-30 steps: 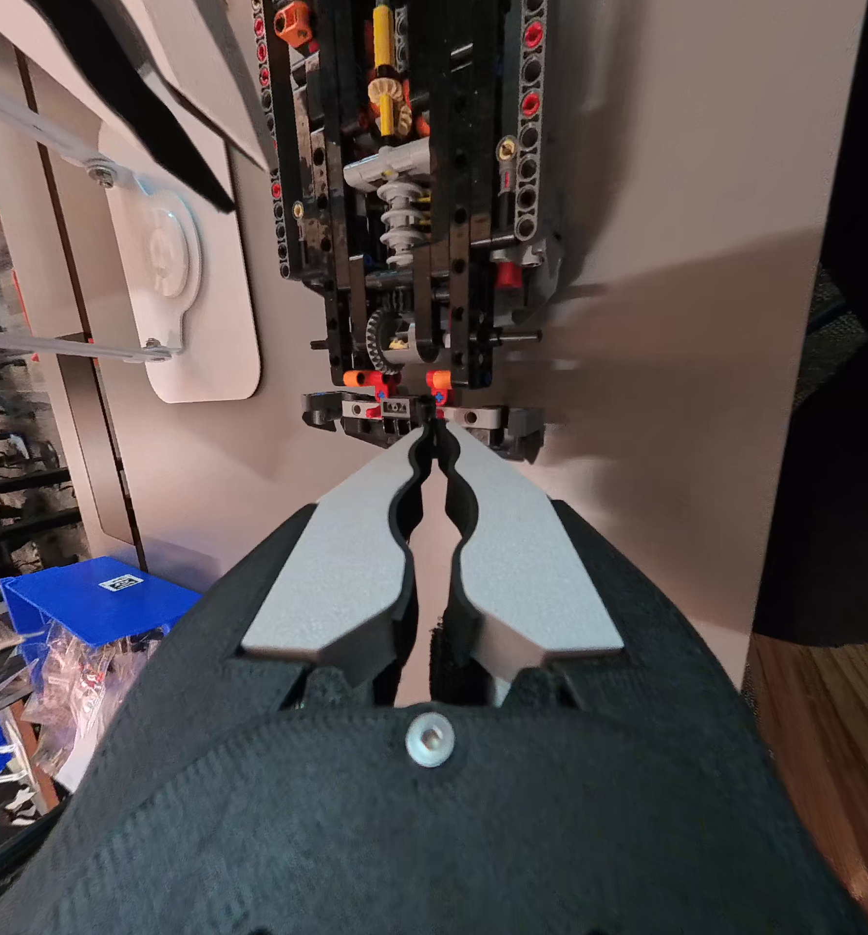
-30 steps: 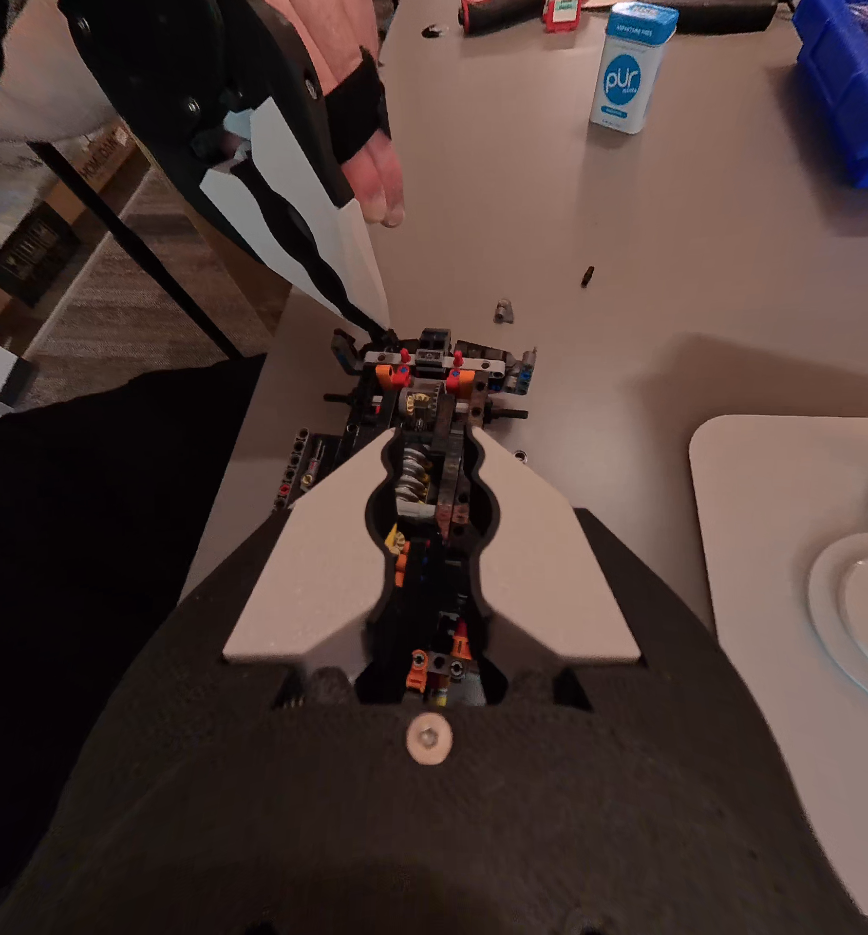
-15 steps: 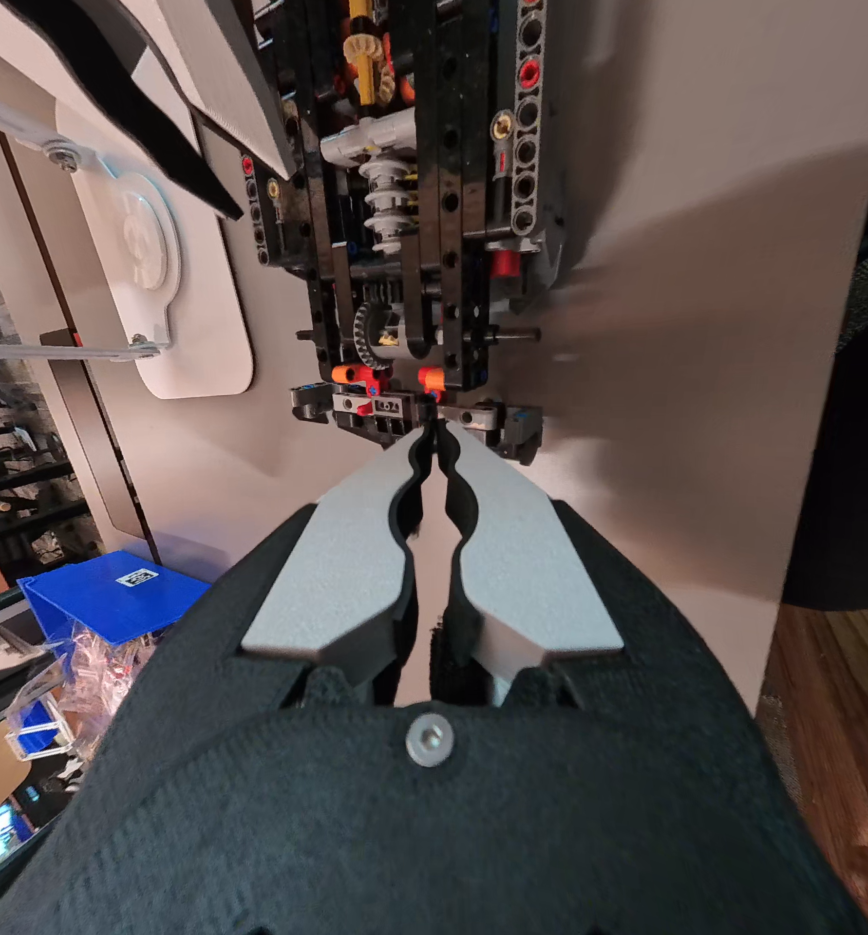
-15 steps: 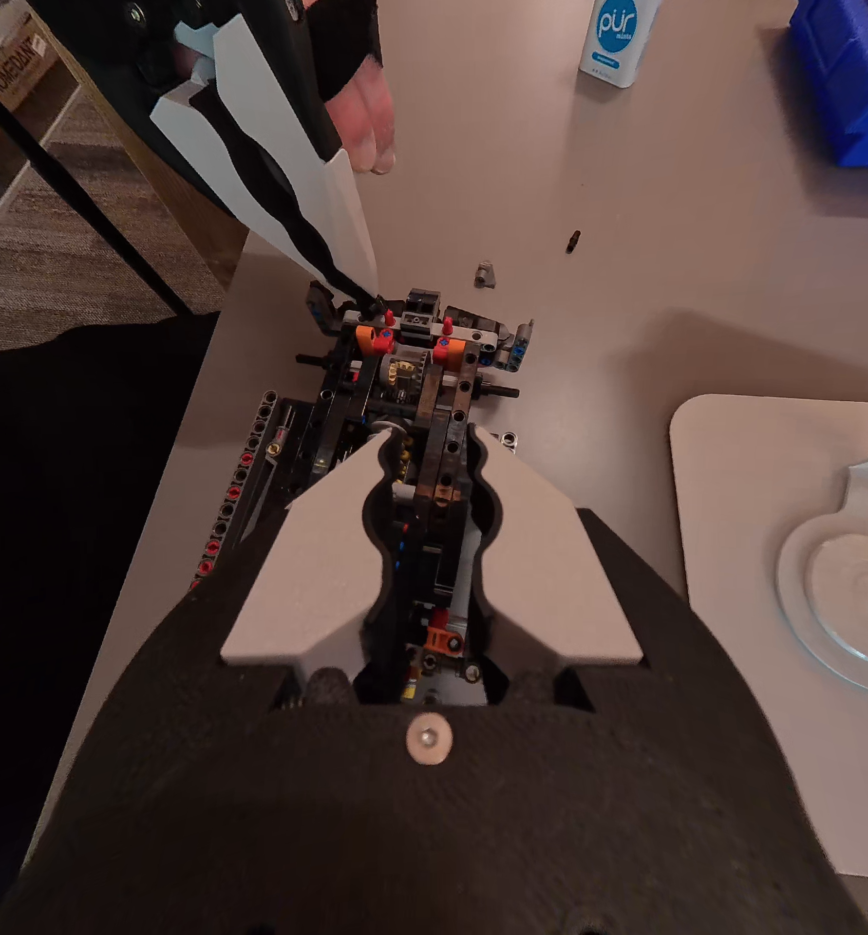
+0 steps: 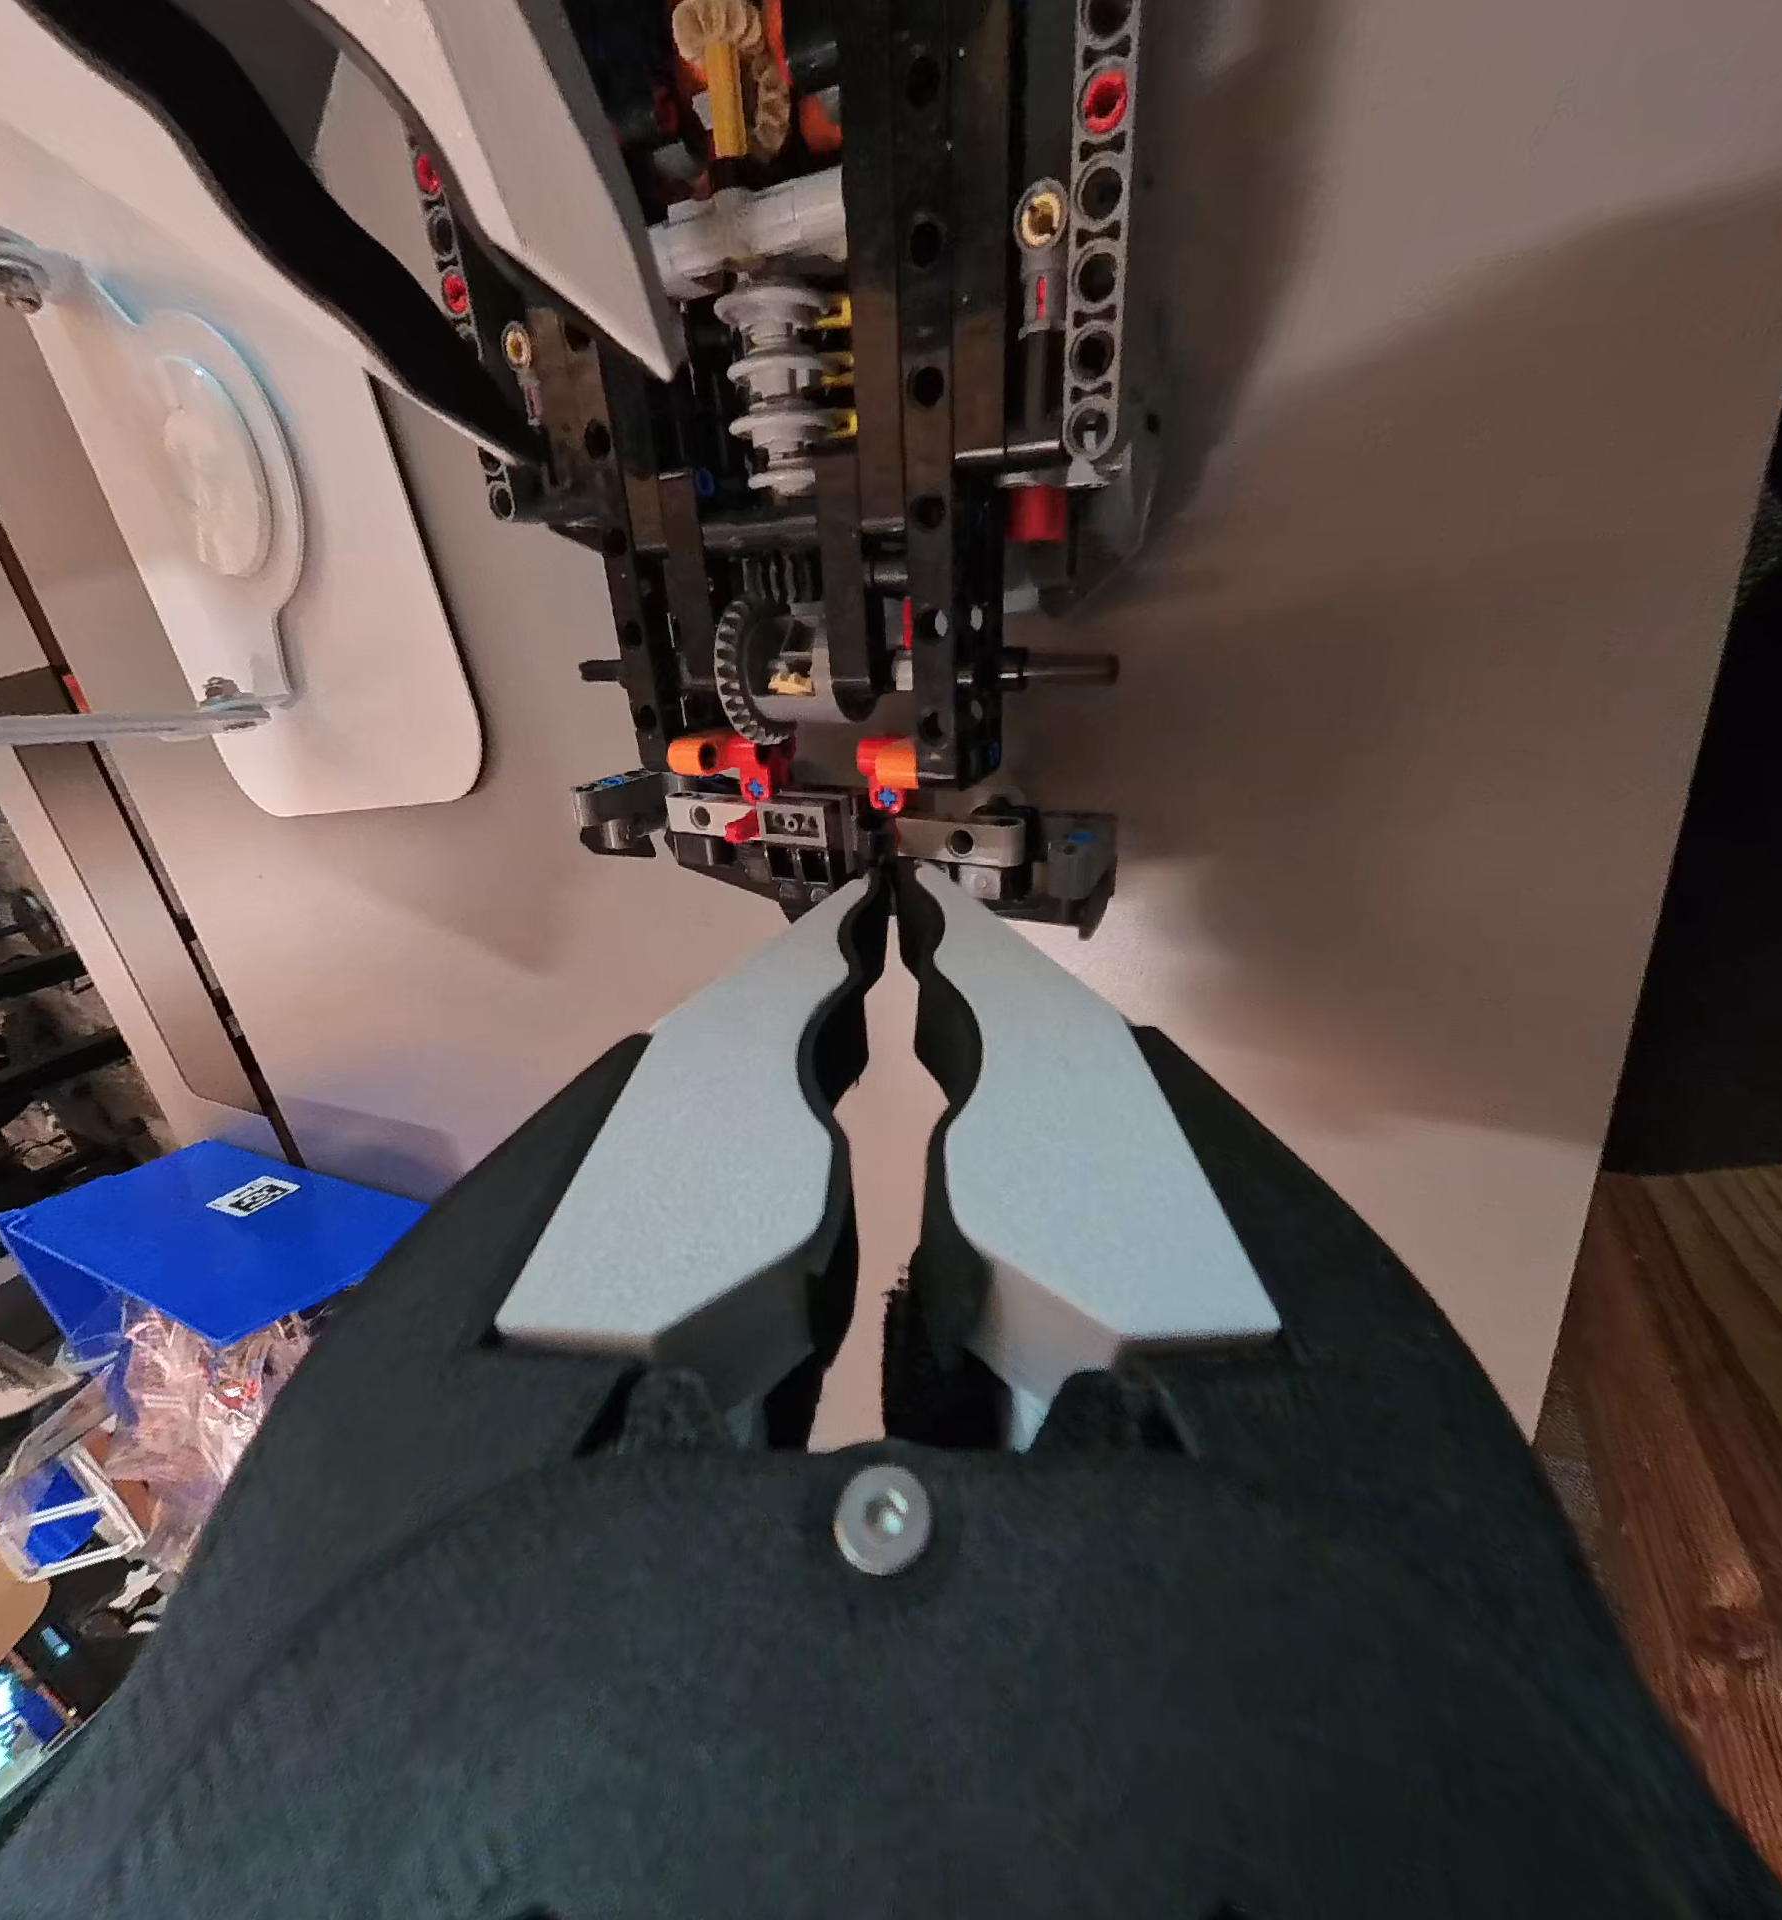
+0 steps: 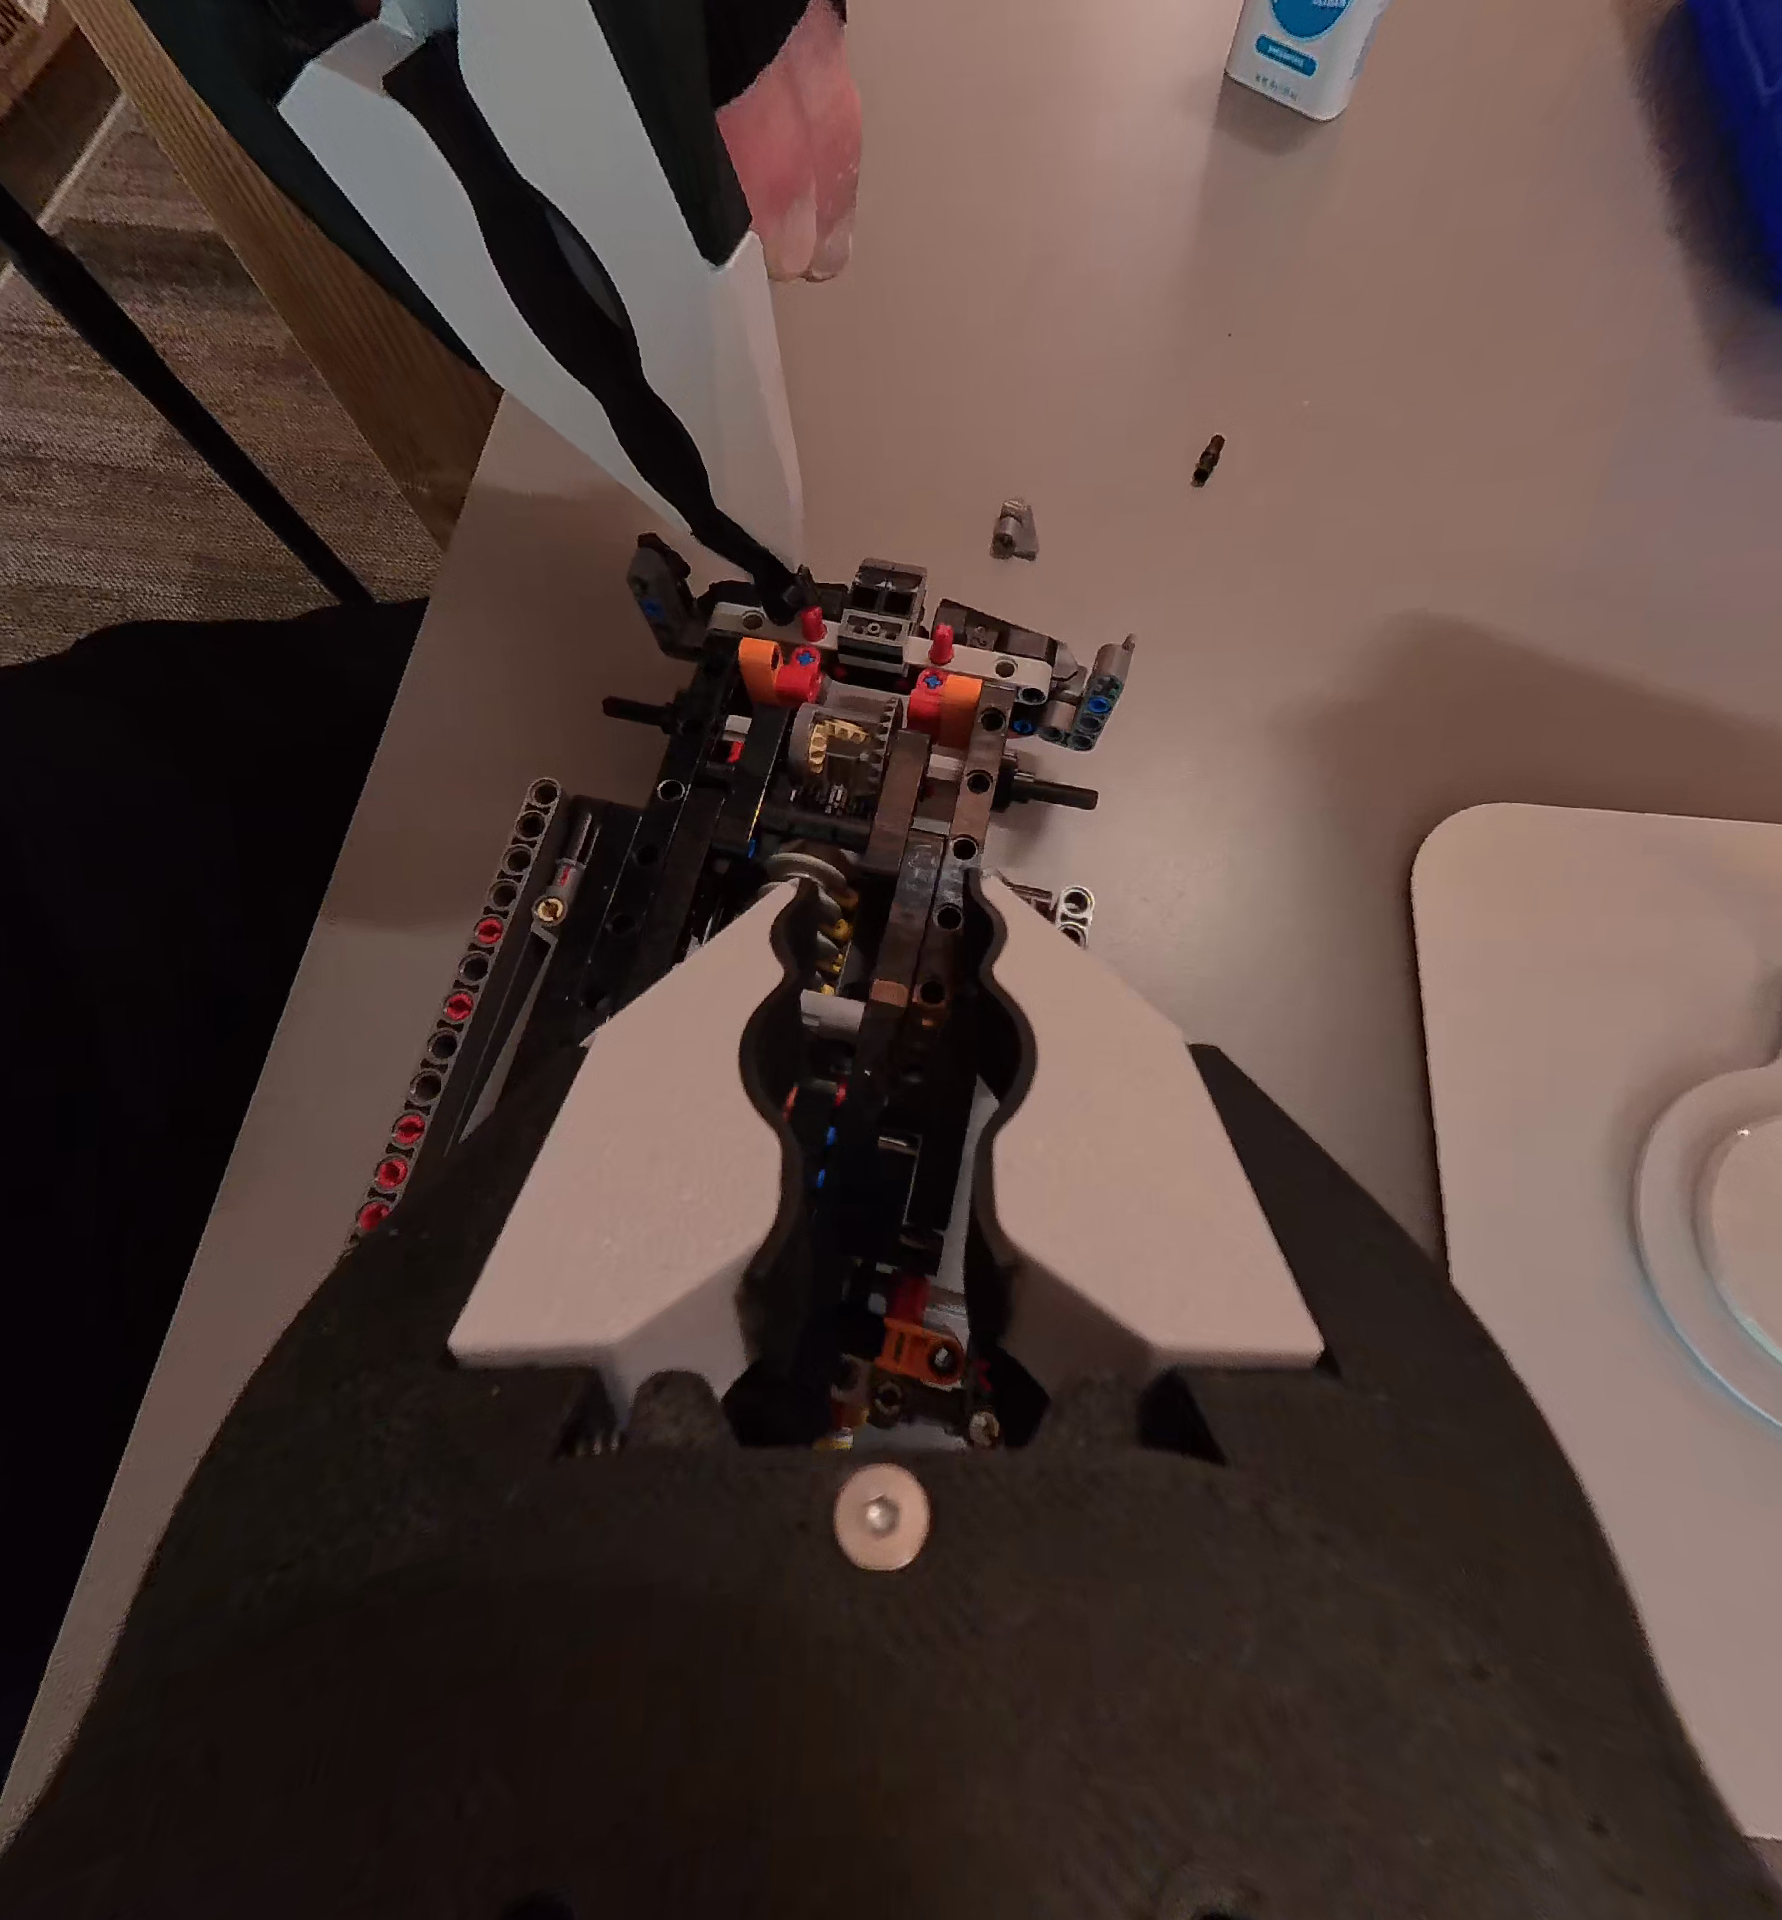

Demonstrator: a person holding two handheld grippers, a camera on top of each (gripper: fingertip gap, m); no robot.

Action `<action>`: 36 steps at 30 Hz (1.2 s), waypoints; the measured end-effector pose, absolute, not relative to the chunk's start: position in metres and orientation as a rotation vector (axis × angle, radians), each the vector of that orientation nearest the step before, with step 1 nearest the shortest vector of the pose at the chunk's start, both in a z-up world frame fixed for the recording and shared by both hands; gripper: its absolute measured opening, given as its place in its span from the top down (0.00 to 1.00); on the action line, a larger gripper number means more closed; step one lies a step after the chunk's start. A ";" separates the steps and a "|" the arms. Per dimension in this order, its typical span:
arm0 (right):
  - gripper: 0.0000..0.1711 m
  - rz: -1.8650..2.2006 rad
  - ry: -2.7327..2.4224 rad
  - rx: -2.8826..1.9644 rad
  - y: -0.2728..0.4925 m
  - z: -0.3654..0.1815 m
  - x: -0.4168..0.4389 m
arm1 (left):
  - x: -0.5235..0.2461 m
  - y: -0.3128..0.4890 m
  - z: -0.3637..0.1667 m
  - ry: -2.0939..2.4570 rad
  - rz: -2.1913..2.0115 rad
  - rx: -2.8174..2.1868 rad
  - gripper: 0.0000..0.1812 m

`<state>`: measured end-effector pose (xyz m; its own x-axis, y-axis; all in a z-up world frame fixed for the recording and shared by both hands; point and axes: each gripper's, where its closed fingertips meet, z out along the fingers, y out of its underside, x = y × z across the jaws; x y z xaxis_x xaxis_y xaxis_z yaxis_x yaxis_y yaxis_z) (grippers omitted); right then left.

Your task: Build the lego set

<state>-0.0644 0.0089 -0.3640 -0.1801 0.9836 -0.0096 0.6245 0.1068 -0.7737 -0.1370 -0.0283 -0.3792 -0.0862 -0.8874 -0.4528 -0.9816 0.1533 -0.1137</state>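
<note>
The lego model [image 6: 835, 790], a long black beam chassis with gears and orange and red pins, lies near the surface's [image 6: 1282, 343] left edge. The left gripper [image 5: 887, 883] has its fingers pinched together on a small dark part at the model's grey cross beam (what exactly is nipped is too small to tell). The right gripper [image 6: 882, 914] straddles the chassis, fingers clamped against its black beams. A loose grey piece [image 6: 1012, 530] and a dark pin [image 6: 1207, 459] lie just beyond.
</note>
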 end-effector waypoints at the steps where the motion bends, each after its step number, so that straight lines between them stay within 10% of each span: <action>1: 0.85 0.891 -1.869 -1.563 0.009 -0.365 -0.065 | -0.137 -0.028 -0.380 2.026 0.307 -1.779 1.00; 36: 0.83 0.798 -1.918 -1.505 0.017 -0.364 -0.082 | -0.137 -0.019 -0.382 2.093 0.309 -1.744 1.00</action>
